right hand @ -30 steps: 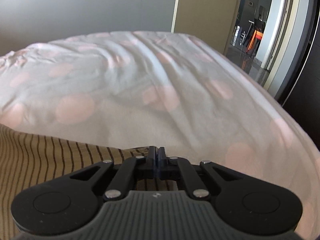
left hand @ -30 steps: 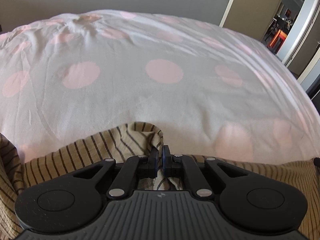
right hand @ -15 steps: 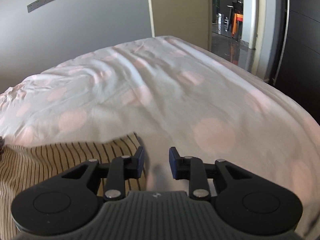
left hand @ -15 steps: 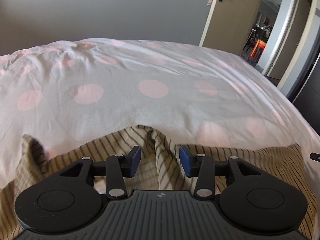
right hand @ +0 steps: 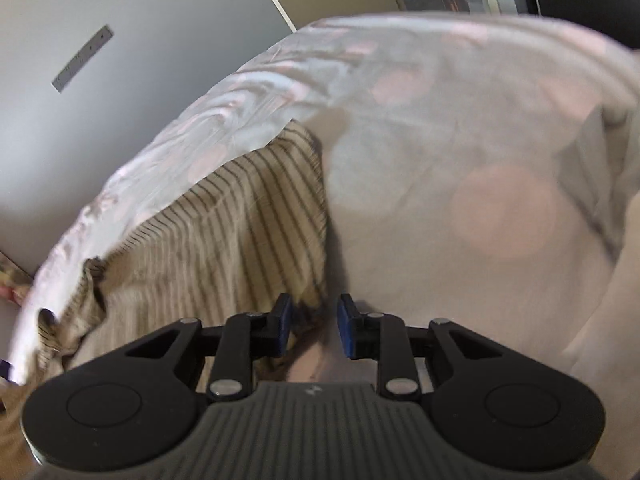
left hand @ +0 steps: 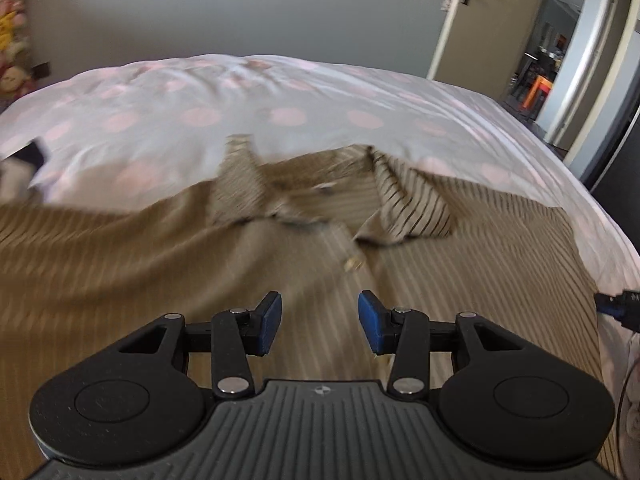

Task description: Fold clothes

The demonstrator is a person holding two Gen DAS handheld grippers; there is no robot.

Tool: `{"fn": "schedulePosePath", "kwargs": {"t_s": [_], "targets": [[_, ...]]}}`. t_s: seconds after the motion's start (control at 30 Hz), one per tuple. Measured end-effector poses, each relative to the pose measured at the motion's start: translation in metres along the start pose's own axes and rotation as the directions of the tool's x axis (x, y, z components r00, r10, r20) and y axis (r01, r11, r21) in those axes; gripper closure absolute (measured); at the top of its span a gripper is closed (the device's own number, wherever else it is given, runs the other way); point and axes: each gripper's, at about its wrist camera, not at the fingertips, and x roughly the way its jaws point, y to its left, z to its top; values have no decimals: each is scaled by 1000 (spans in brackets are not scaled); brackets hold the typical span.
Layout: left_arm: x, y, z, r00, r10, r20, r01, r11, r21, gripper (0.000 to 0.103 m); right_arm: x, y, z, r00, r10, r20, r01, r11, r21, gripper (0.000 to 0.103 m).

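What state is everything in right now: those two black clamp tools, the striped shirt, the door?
Left gripper: jaws open, holding nothing.
Right gripper: jaws open, holding nothing.
Tan shirt with dark stripes: spread flat, collar rumpled.
Pink-dotted white bedspread: wrinkled.
Olive door: open.

The shirt (left hand: pixel 460 264) is soft tan cloth with thin dark stripes, matt and rumpled. The bedcover (left hand: pixel 280 92) is smooth, lightly creased cotton-like cloth. Each gripper, left gripper (left hand: pixel 320 322) and right gripper (right hand: pixel 314 322), is matt black plastic with shiny metal rivets and blue rubbery pads (left hand: pixel 372 320).
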Motion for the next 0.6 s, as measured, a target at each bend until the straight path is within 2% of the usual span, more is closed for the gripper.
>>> {"fn": "schedulePosePath", "kwargs": {"t_s": [0.03, 0.17, 0.3, 0.43, 0.6], "targets": [[-14, 9, -11, 1000, 21, -5, -21, 1000, -17, 63, 2, 2, -1, 1000, -11, -2, 11, 1000, -7, 96], [-67, 43, -54, 994, 102, -33, -105, 991, -85, 62, 2, 2, -1, 997, -75, 1, 75, 997, -26, 97], [-100, 71, -96, 986, 129, -104, -146, 972, -182, 62, -6, -1, 2, 993, -118, -15, 118, 992, -36, 96], [-111, 52, -122, 990, 56, -129, -69, 993, -101, 62, -38, 13, -7, 989, -150, -8, 149, 986, -80, 90], [-124, 29, -155, 985, -32, -168, 32, 999, -1, 62, -100, 48, -43, 997, -55, -50, 47, 988, -144, 90]]}}
